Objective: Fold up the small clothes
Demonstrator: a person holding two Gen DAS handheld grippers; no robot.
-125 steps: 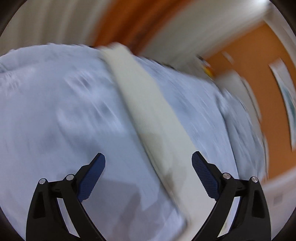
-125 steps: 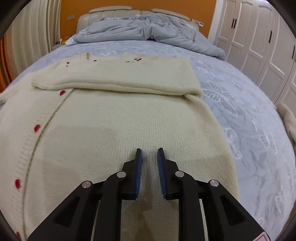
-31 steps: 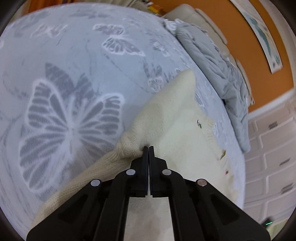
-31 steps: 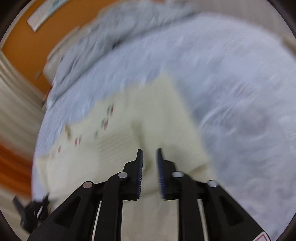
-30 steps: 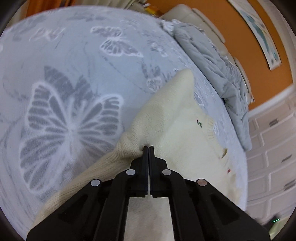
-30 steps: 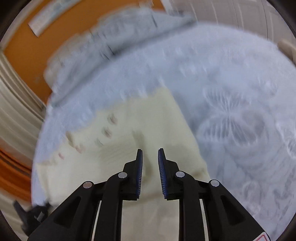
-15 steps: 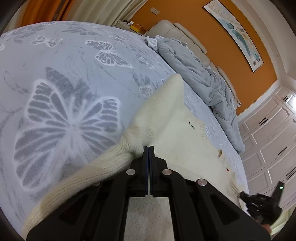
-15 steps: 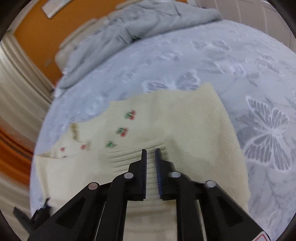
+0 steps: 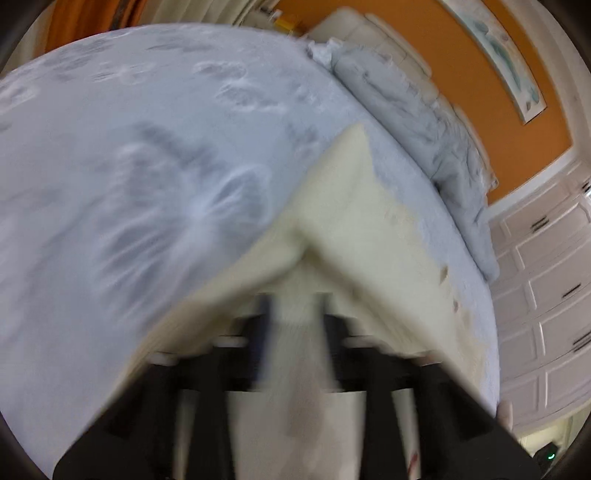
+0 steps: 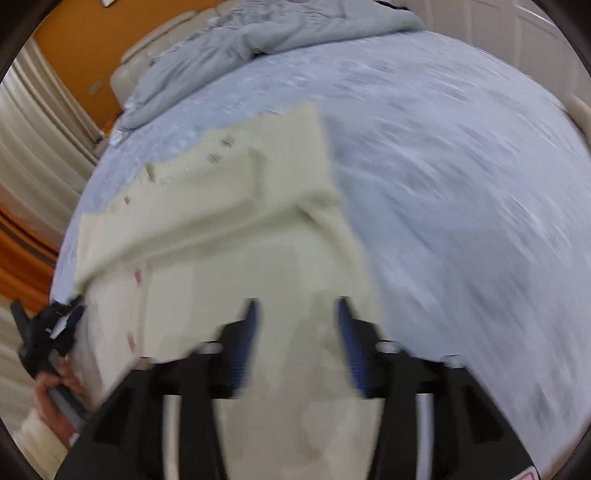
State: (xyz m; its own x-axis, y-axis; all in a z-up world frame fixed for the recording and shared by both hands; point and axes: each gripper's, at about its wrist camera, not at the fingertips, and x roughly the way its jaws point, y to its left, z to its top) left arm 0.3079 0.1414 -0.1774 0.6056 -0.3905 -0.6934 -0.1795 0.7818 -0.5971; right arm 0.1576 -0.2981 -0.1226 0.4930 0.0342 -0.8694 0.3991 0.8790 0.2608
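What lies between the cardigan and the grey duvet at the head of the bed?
Only bare butterfly-print bedsheet lies between the cardigan and the duvet. The right wrist view shows it best; the two do not touch.

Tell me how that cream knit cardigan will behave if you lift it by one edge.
The cream cardigan would probably flop and drape: its folded layers already sag in soft ridges on the bedspread. It looks like a thick knit, so likely grippy rather than slippery. A one-edge lift may undo the fold.
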